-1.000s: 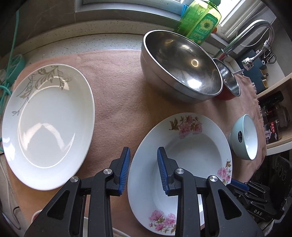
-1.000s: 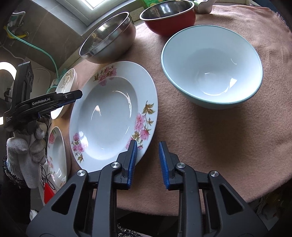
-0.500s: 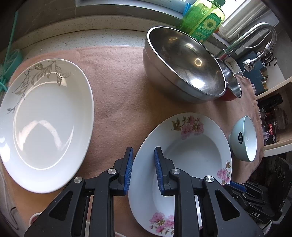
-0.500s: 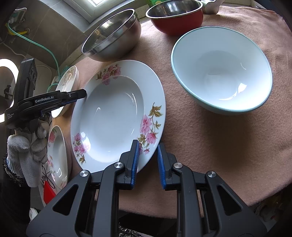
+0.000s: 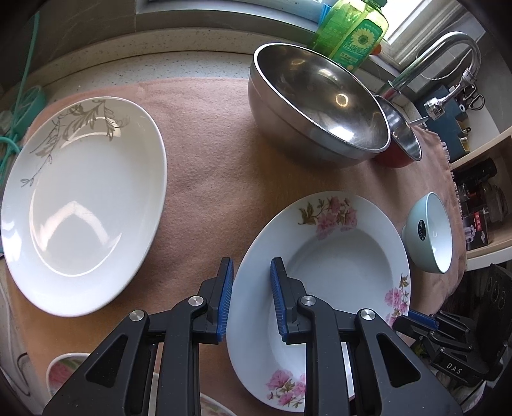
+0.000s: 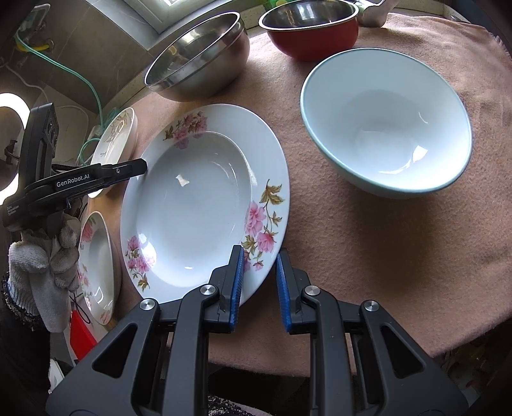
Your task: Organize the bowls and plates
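Note:
A deep pink-flowered plate (image 5: 332, 256) (image 6: 198, 204) lies on the pink cloth. My left gripper (image 5: 251, 281) straddles its left rim, one pad either side, with a gap still showing. My right gripper (image 6: 258, 272) straddles the opposite rim in the same way. Both are part closed and neither pinches the plate. A white plate with a grey leaf pattern (image 5: 80, 198) (image 6: 115, 140) lies to the left. A pale blue bowl (image 6: 387, 121) (image 5: 432, 233) stands to the right.
A large steel bowl (image 5: 320, 102) (image 6: 198, 54) and a red bowl with a steel lining (image 6: 310, 25) (image 5: 400, 140) stand at the back. A green soap bottle (image 5: 352, 28) and tap (image 5: 441, 51) lie beyond. Another flowered plate (image 6: 96, 262) sits low at the left edge.
Both grippers have narrowed from wide open and moved in, so each now has the flowered plate's rim between its pads. The plate has not moved.

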Available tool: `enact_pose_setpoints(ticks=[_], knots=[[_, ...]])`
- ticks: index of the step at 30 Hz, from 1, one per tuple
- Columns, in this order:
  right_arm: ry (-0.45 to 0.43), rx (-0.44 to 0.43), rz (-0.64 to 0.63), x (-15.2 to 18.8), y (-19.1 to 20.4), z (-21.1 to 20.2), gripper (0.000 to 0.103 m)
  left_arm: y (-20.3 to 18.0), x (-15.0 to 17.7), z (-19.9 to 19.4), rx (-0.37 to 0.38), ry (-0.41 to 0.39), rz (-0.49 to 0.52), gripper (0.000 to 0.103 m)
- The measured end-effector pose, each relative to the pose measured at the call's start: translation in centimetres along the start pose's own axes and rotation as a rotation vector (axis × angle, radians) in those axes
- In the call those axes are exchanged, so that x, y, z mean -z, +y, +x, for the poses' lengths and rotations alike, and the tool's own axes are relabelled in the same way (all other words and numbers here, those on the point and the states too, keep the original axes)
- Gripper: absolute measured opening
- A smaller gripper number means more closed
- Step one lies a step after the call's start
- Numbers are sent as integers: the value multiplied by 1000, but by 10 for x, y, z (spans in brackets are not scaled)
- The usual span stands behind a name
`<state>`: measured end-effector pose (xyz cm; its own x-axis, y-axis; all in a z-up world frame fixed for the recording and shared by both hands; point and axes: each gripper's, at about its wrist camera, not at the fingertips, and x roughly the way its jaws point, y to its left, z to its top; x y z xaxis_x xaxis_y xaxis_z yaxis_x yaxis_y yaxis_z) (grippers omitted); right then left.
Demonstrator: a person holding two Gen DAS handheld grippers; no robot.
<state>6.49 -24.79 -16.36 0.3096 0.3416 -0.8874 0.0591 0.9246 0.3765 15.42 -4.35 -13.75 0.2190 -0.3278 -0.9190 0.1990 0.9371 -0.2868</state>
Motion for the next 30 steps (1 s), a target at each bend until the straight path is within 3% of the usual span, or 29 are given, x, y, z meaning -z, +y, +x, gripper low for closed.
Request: enact_pose_setpoints(ticks=[30], knots=[[32, 14, -49, 2, 6, 9, 21, -12, 46, -8, -14, -4, -57, 22]])
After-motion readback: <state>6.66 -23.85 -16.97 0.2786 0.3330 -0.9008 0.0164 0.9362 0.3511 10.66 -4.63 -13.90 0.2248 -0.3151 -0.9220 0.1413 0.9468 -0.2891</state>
